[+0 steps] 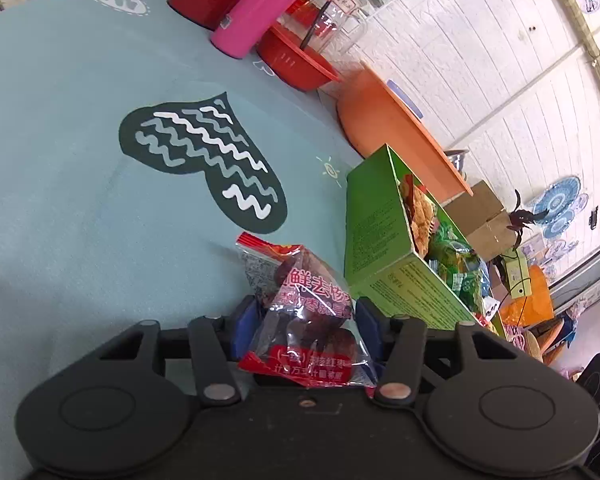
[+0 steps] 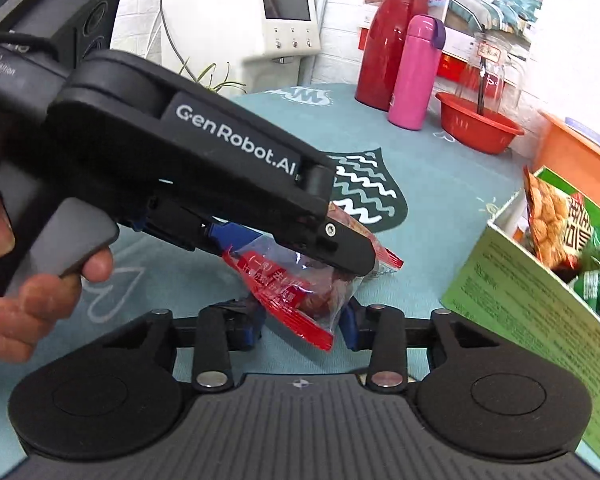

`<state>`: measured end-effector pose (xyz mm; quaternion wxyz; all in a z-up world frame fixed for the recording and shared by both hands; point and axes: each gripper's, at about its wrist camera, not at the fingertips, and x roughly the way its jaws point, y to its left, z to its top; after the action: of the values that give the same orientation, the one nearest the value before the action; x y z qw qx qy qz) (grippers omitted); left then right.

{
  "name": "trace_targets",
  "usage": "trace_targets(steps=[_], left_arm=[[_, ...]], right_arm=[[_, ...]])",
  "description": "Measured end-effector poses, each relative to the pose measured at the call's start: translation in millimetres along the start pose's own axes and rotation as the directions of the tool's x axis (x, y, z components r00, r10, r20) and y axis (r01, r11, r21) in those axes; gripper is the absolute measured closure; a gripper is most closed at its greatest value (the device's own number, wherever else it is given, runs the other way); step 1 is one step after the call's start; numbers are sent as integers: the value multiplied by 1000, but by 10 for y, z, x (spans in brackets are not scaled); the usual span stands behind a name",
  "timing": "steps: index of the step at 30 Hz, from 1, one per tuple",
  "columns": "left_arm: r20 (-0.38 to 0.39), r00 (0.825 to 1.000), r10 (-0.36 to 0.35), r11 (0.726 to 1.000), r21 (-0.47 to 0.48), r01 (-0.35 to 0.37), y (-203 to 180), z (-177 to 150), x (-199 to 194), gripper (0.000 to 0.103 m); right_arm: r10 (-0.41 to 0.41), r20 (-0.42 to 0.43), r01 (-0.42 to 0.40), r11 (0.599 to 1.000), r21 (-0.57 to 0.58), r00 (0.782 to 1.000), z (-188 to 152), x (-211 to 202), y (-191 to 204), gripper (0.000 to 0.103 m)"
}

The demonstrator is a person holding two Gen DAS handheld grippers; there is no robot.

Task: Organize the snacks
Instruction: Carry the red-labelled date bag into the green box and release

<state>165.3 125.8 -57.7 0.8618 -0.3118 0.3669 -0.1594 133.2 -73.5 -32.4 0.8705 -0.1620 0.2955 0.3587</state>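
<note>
A clear and red packet of dried red dates (image 1: 312, 296) sits between the blue pads of my left gripper (image 1: 305, 316), which is shut on it. In the right wrist view the same packet (image 2: 296, 280) hangs from my left gripper (image 2: 340, 276), held by a hand (image 2: 32, 312) just above the teal tablecloth. Its lower red corner lies between the pads of my right gripper (image 2: 302, 320), which press on it from both sides. An open green box (image 1: 380, 220) (image 2: 512, 280) with several snack packs stands to the right.
On the teal tablecloth (image 1: 80, 160), at the far side, stand a red jug (image 2: 388, 40), a pink flask (image 2: 414, 72), a red basin (image 2: 476, 126) with a glass jar, and an orange basin (image 1: 388, 128). Cardboard boxes (image 1: 480, 216) lie beyond the green box.
</note>
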Motion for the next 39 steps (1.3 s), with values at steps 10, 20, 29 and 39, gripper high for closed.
trace_targets(steps=[10,20,29,39], left_arm=[[-16,1000,-11,1000,25,11,-127,-142,12,39],[-5,1000,-19,998,60,20,-224,-195,-19,40],[78,997,-10,992,126,0,-522,-135,-254,40],[93,993,-65,962,271,38,-1243,-143,-73,40]], right_arm=[[-53,-17,53,998,41,998,-106,-143,27,42],[-81,-22,82,995,57,996,-118,-199,26,43],[-92,104,87,995,51,990,-94,-424,12,44],[-195,228,170,978,122,954,-196,-874,-369,44]])
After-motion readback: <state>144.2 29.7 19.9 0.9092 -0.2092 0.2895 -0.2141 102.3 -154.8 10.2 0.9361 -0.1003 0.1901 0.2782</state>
